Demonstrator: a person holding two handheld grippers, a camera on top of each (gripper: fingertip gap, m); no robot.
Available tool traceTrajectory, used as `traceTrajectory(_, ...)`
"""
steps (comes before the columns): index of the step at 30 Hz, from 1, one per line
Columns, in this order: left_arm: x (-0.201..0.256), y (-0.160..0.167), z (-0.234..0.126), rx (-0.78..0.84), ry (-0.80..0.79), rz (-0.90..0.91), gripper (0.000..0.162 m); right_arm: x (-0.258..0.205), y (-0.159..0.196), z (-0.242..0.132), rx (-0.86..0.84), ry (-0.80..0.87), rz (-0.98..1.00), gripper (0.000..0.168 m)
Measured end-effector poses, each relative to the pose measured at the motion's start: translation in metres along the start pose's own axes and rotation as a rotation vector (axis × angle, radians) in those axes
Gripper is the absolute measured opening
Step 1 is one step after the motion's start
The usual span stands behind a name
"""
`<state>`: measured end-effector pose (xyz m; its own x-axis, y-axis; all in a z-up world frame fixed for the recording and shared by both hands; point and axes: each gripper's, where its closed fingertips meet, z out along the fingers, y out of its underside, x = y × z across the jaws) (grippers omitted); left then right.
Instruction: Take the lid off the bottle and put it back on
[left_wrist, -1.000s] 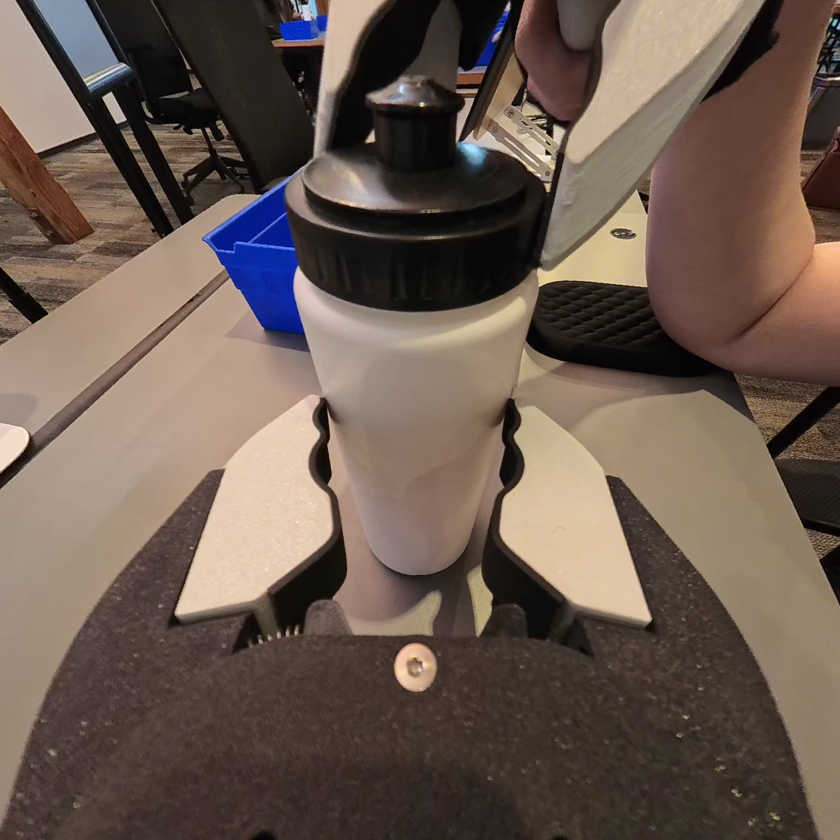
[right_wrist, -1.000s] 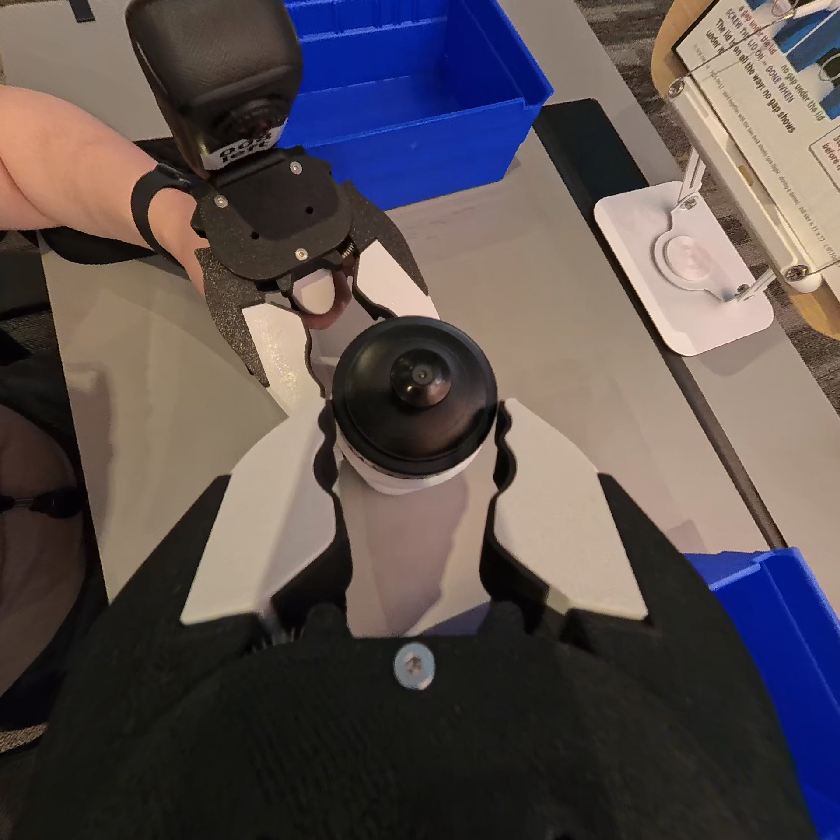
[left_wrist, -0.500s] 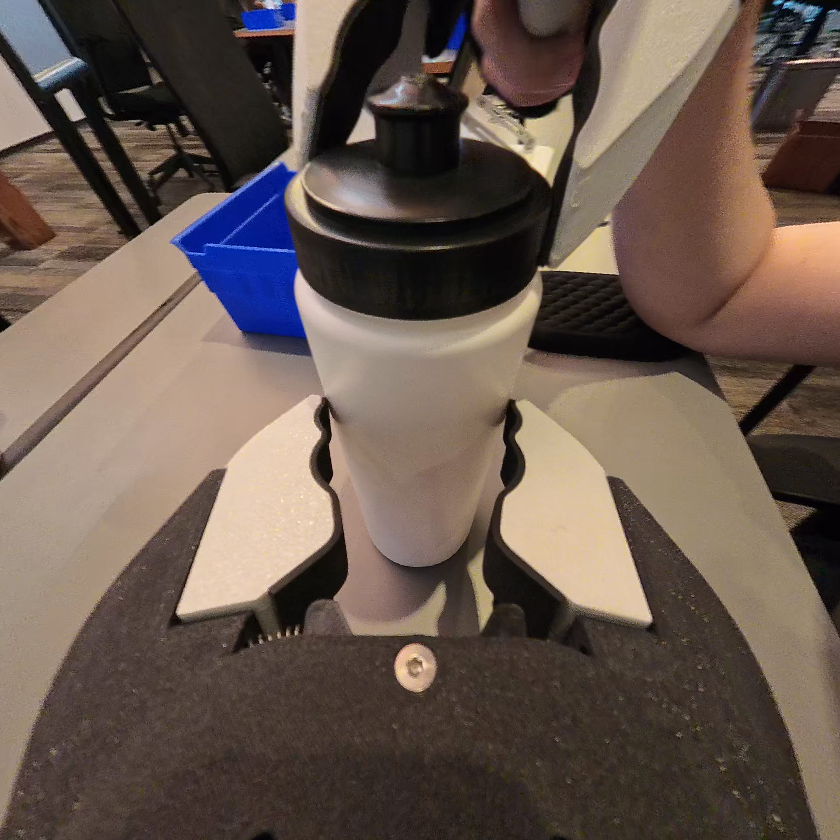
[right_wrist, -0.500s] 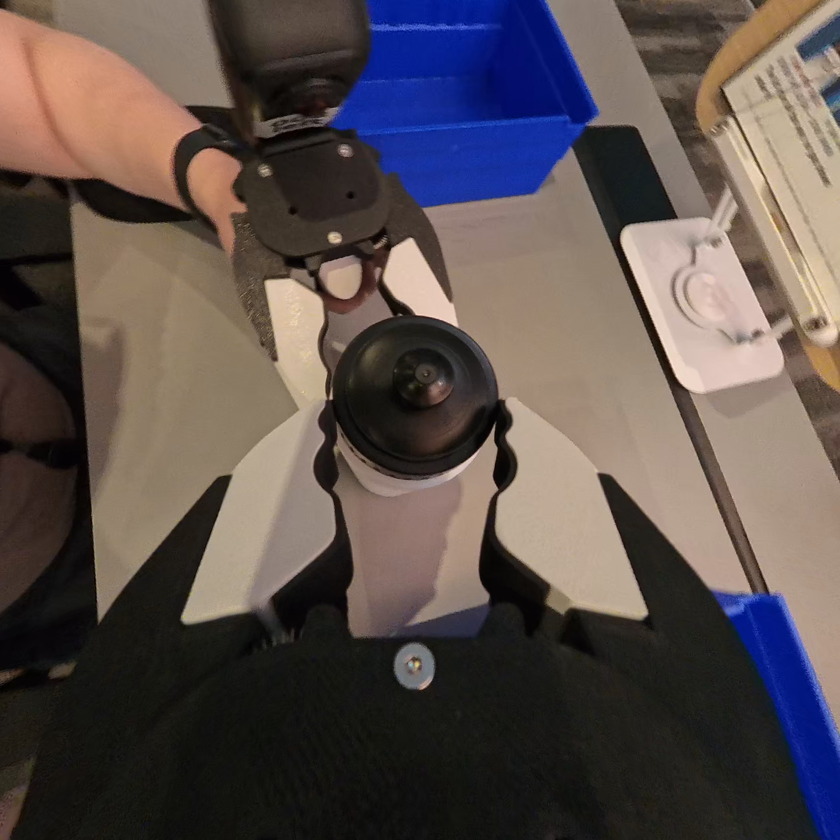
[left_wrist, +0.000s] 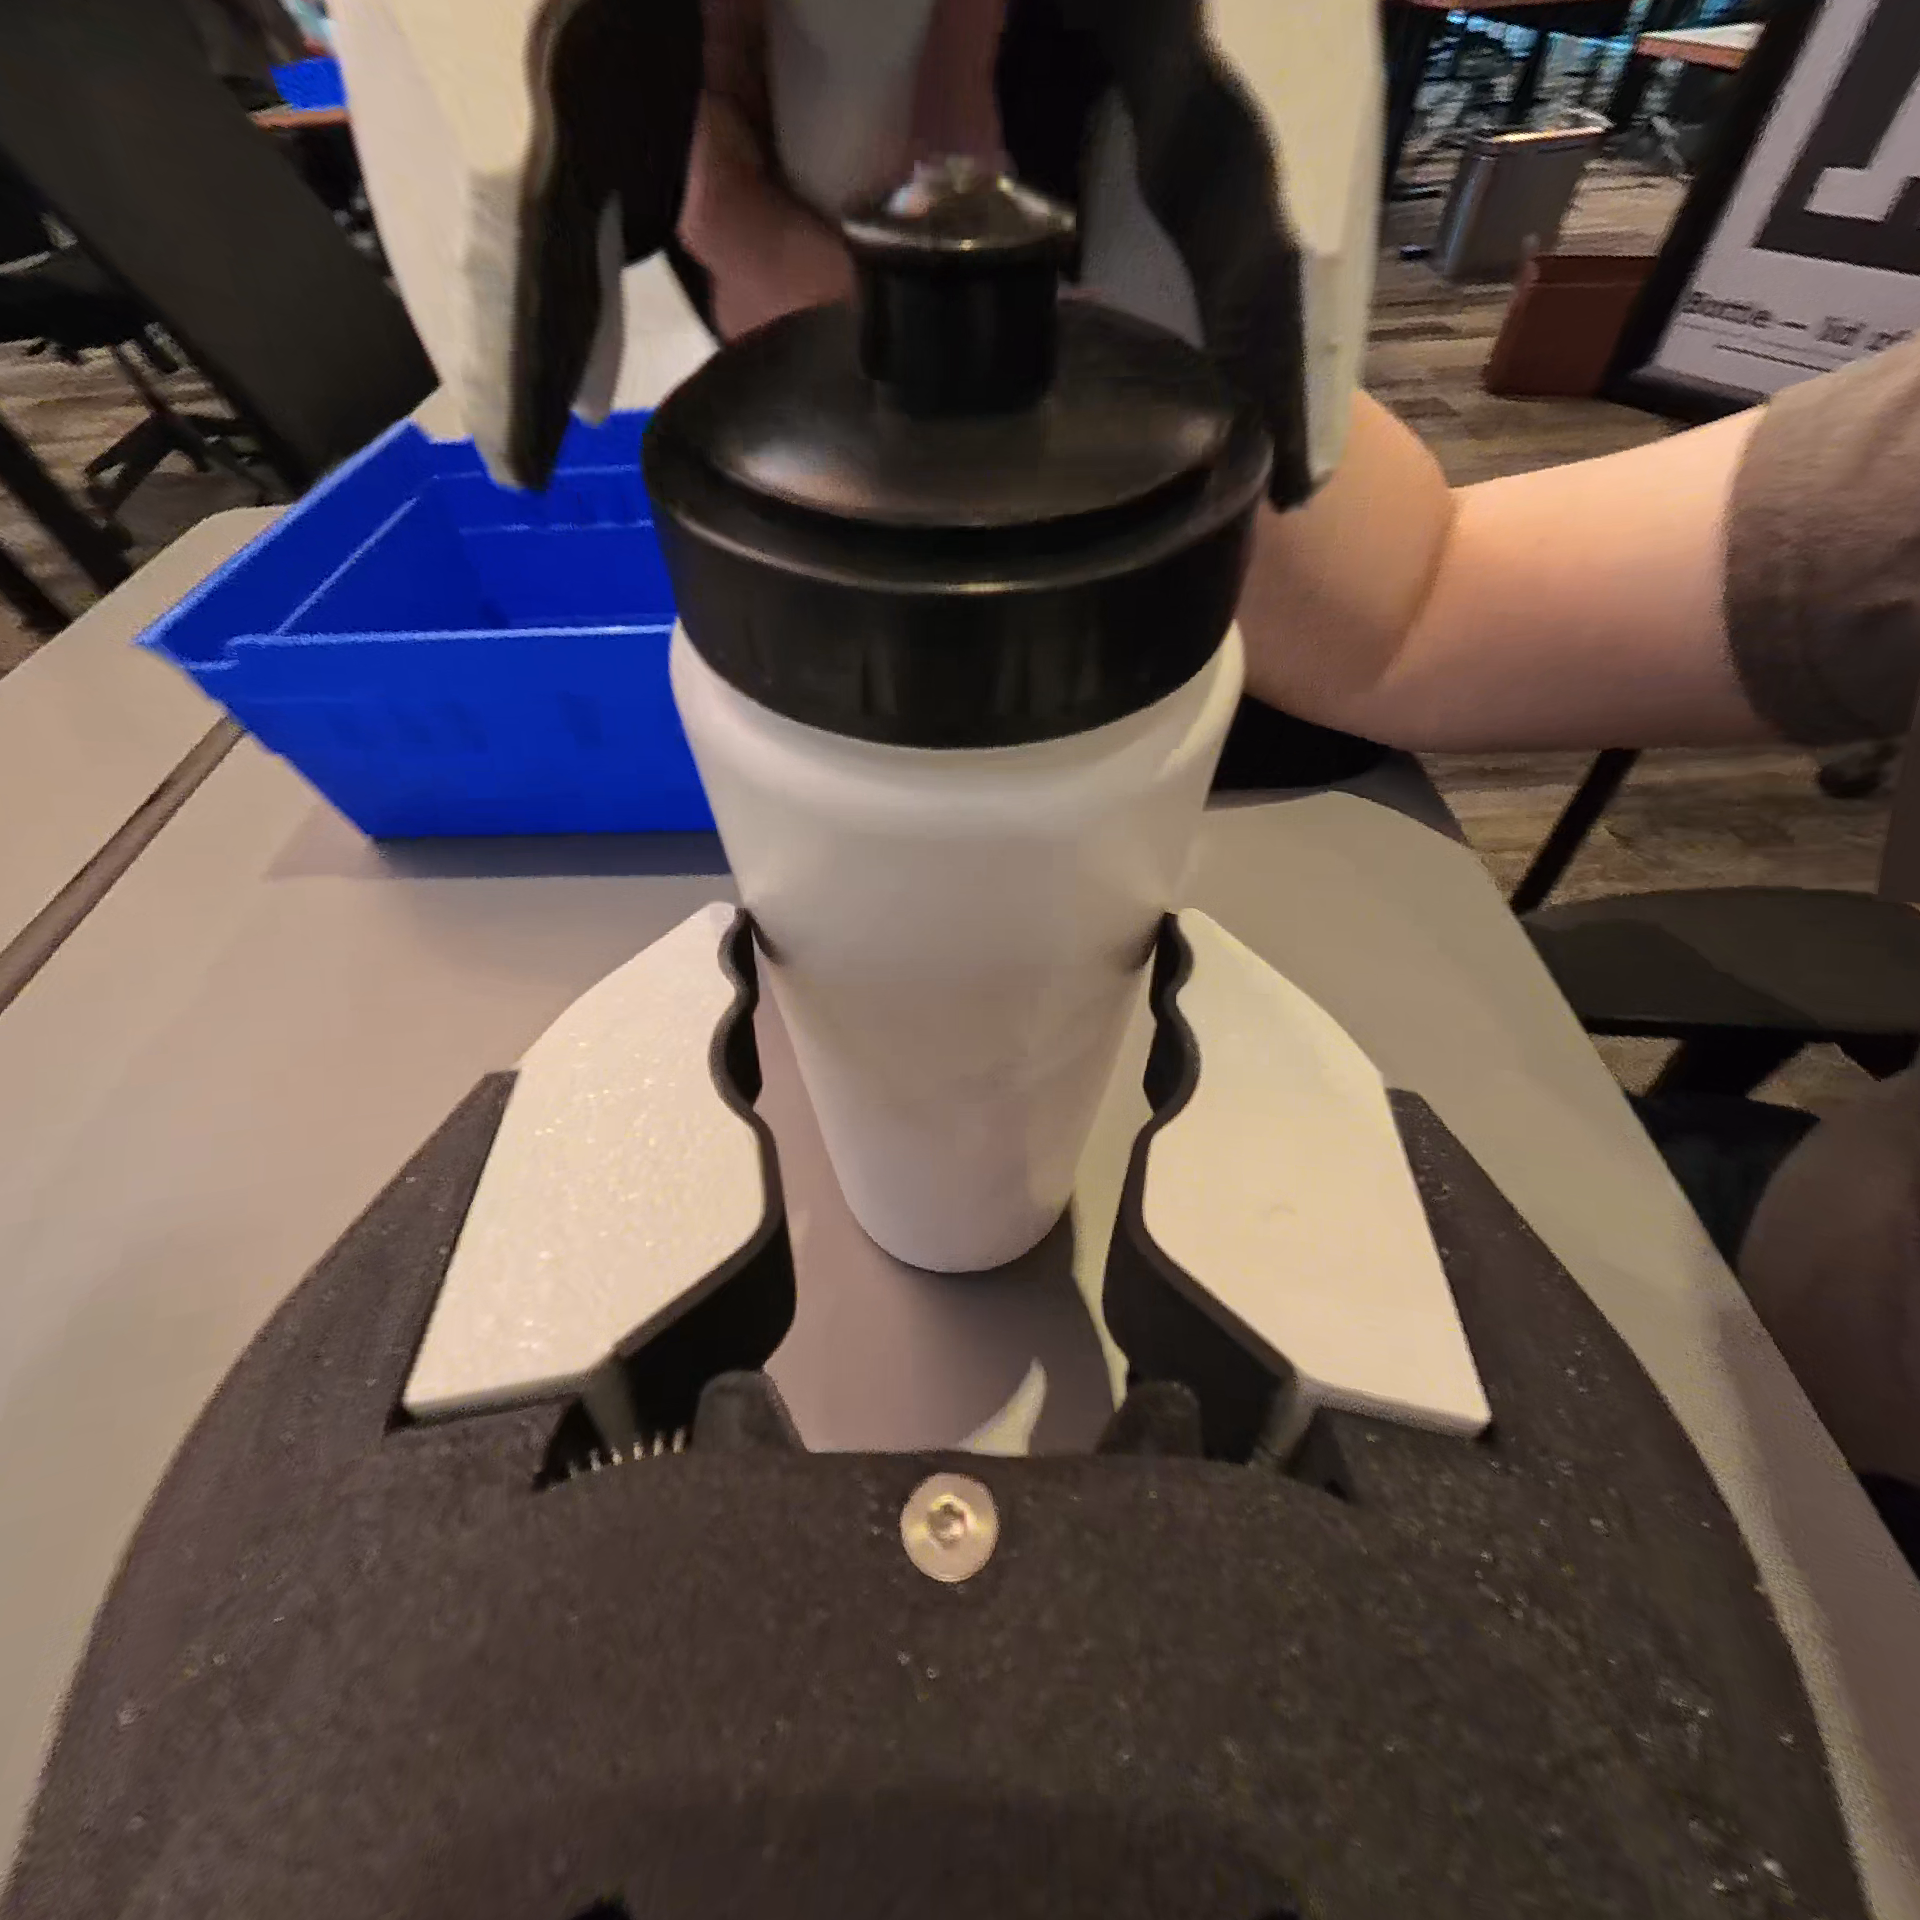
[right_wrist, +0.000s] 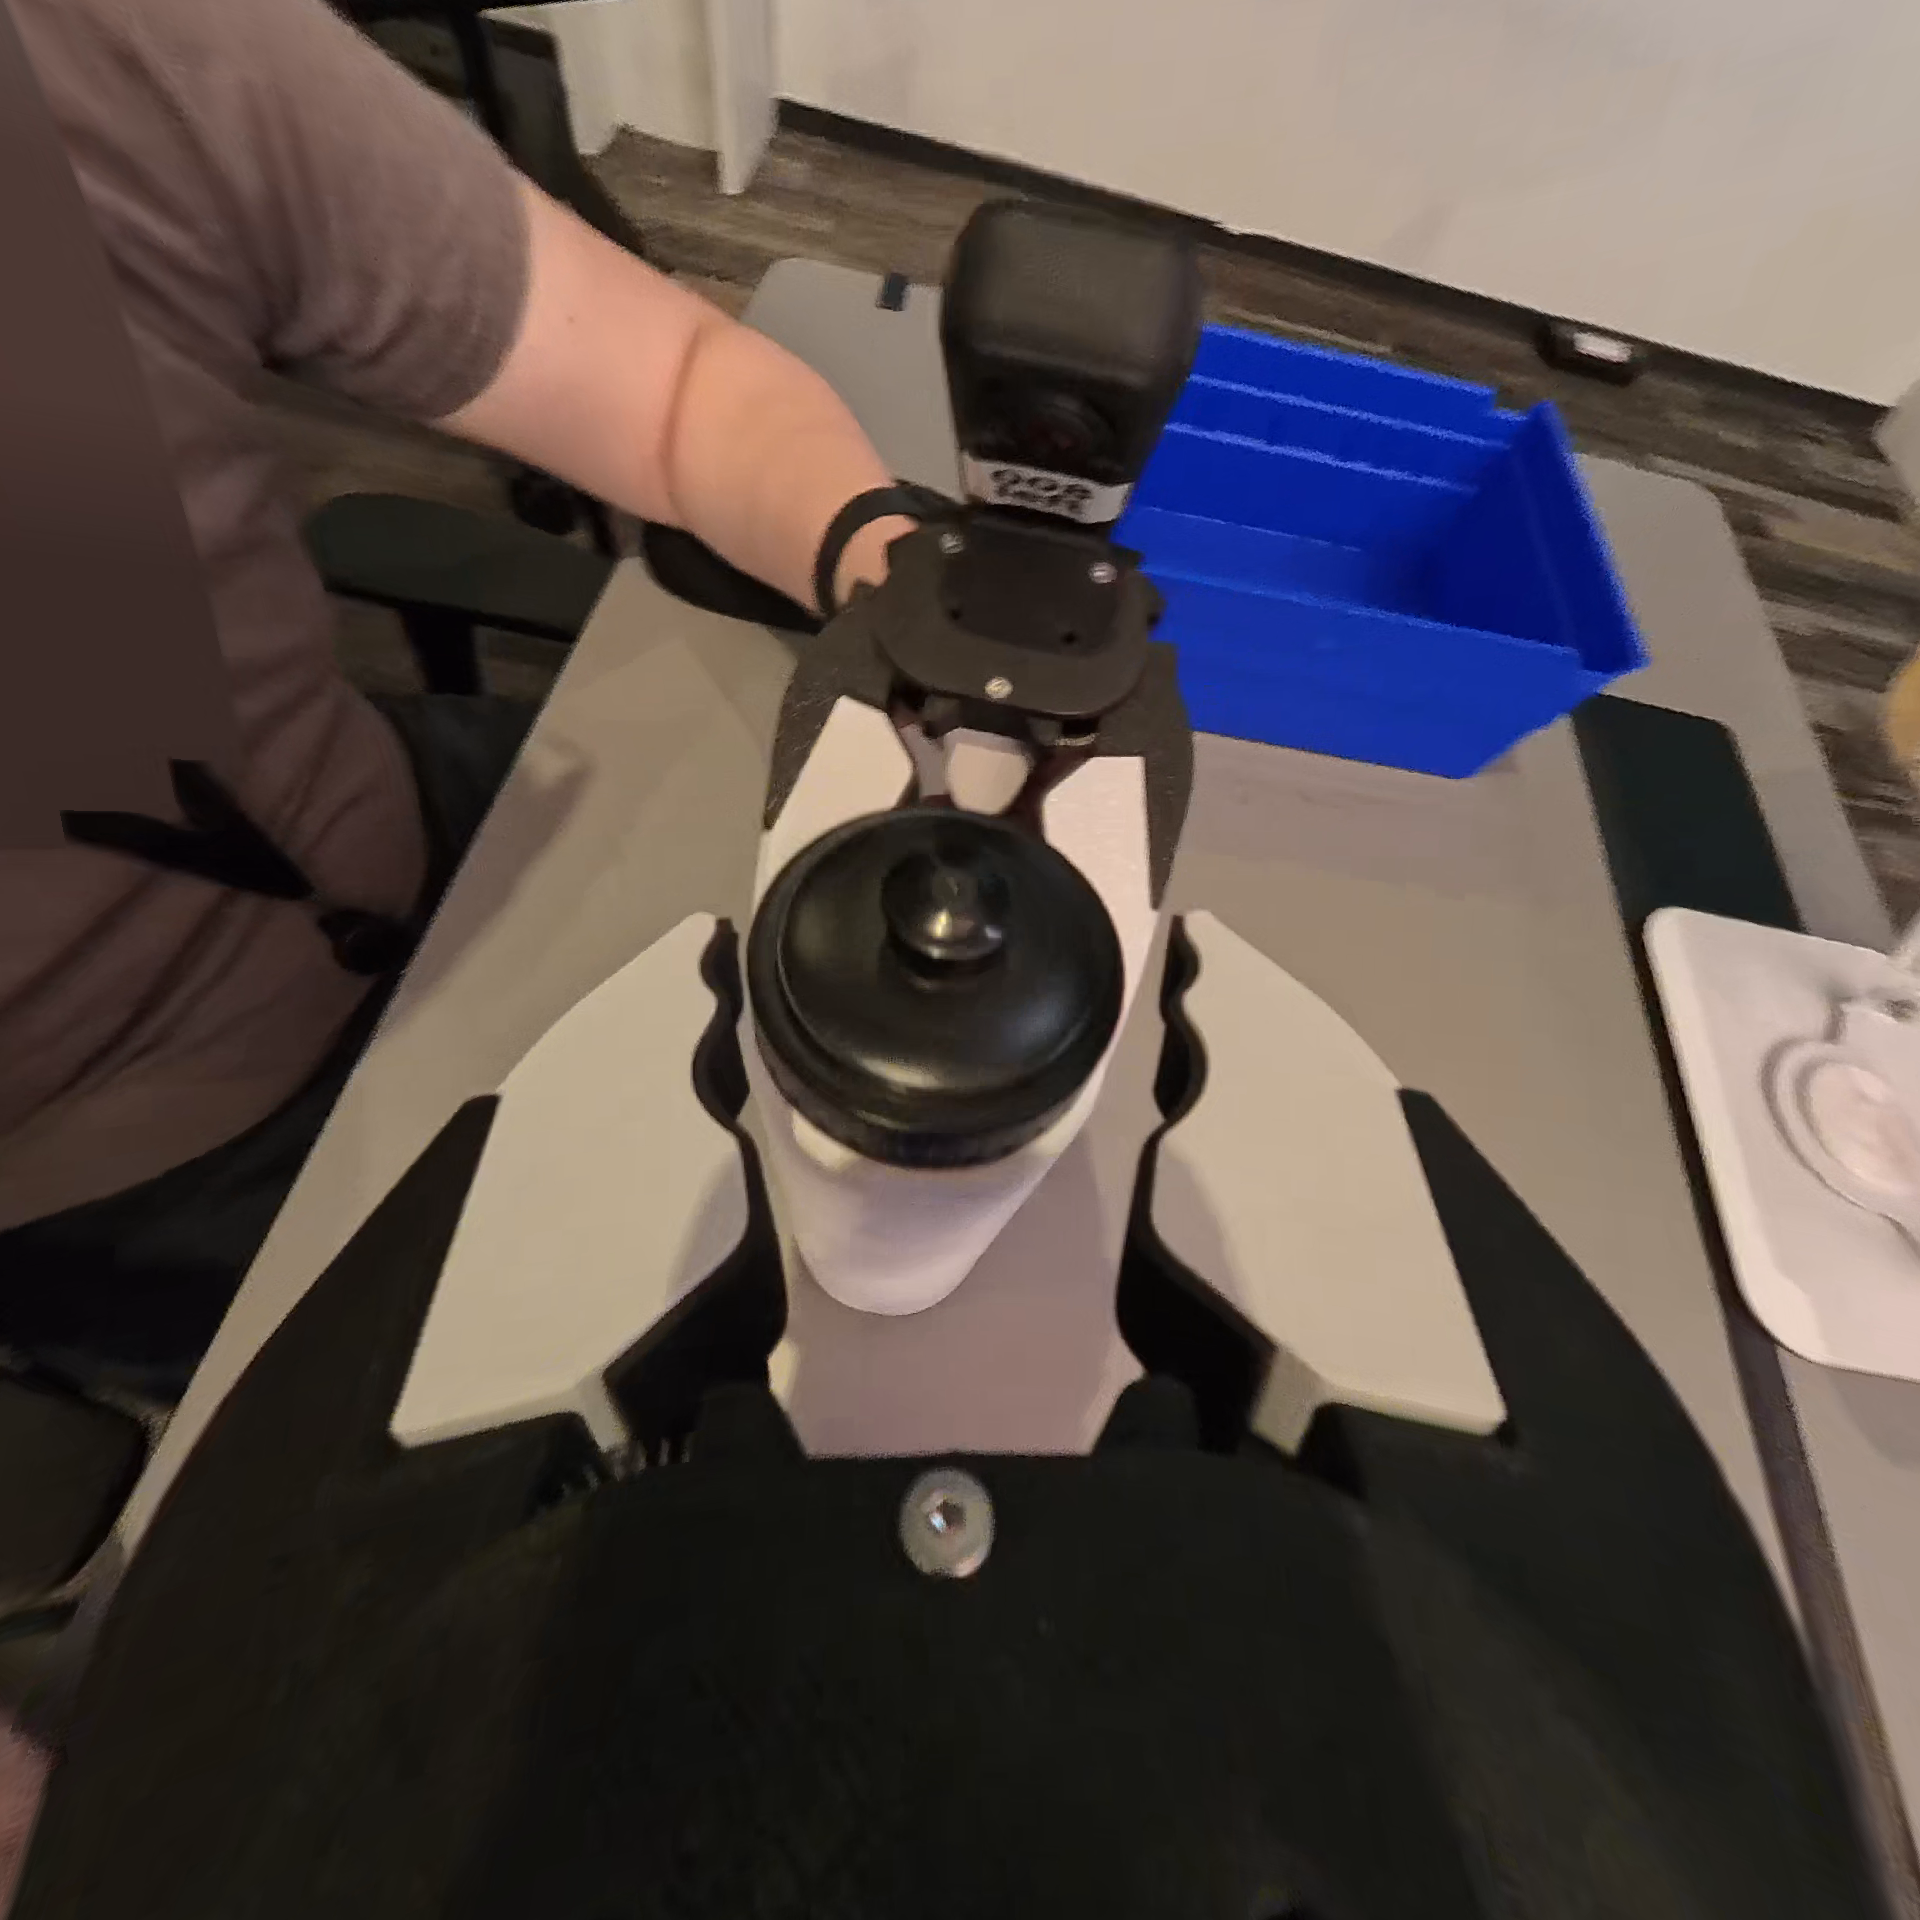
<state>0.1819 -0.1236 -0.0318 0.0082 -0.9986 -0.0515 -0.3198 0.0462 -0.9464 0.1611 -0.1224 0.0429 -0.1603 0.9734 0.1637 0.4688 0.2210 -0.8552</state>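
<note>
1. Sitting on the left in the right wrist view, a person in a brown shirt (right_wrist: 208, 312) stretches a bare arm (right_wrist: 707, 436) out over the grey table (right_wrist: 1403, 1039).
2. The left gripper (left_wrist: 956, 935) comes in flat, low over the table. Its two white fingers (left_wrist: 613, 1143) squeeze the sides of the white bottle (left_wrist: 956, 935), which stands up straight near the middle of the table.
3. The black lid (left_wrist: 951, 561) sits on top of the bottle.
4. The right gripper (right_wrist: 940, 997) leans down from above. Its jaws are wide, one on each side of the lid, and gaps show between them and the lid.
5. A blue bin (right_wrist: 1382, 582) sits behind the bottle.
6. A white stand (right_wrist: 1808, 1143) lies at the right edge.
</note>
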Motion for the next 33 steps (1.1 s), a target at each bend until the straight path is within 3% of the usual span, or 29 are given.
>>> traceTrajectory(6,-0.050,0.008,-0.015,0.003,-0.252,-0.106,0.073,0.053,-0.004,0.000,0.002,0.322,0.139,0.081)
traceTrajectory(10,-0.065,0.011,-0.023,0.008,-0.327,-0.141,0.073,0.059,0.004,0.010,-0.024,0.333,0.281,0.081)
traceTrajectory(18,-0.064,0.011,-0.021,0.009,-0.344,-0.131,0.073,0.069,0.012,0.010,-0.094,0.446,0.305,0.079)
traceTrajectory(26,-0.061,0.010,-0.019,0.004,-0.326,-0.108,0.073,0.062,0.018,0.014,-0.151,0.407,0.307,0.075)
traceTrajectory(33,-0.018,0.003,-0.006,-0.002,-0.075,0.004,0.073,0.007,0.011,0.005,-0.089,0.045,0.037,0.075)
